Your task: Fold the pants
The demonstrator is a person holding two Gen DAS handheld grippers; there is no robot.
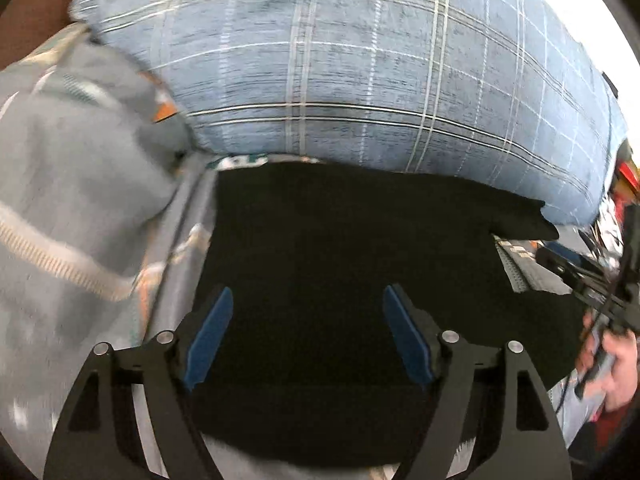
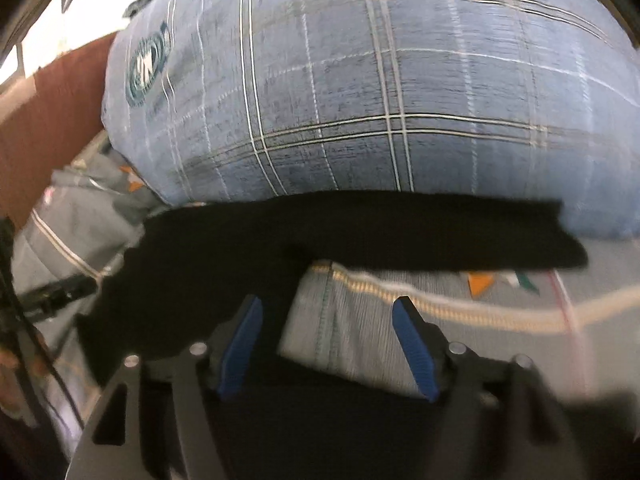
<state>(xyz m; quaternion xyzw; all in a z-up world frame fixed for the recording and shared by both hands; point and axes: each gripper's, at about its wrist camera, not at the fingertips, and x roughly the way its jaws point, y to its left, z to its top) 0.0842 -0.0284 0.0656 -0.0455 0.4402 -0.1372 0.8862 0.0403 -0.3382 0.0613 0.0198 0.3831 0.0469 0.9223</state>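
Observation:
The black pants (image 1: 340,248) lie flat on a grey bedspread, their far edge against a big blue plaid pillow. My left gripper (image 1: 308,304) is open just above the middle of the pants, blue pads wide apart, nothing between them. In the right wrist view the pants (image 2: 248,240) spread across the left and run as a black strip to the right. My right gripper (image 2: 326,312) is open over the pants' right edge, above the grey bedspread (image 2: 360,328). It holds nothing.
The blue plaid pillow (image 1: 380,72) fills the far side, also in the right wrist view (image 2: 380,80). A rumpled grey blanket (image 1: 72,200) lies left. A brown headboard (image 2: 52,120) stands behind. The other gripper and hand (image 1: 608,344) show at right.

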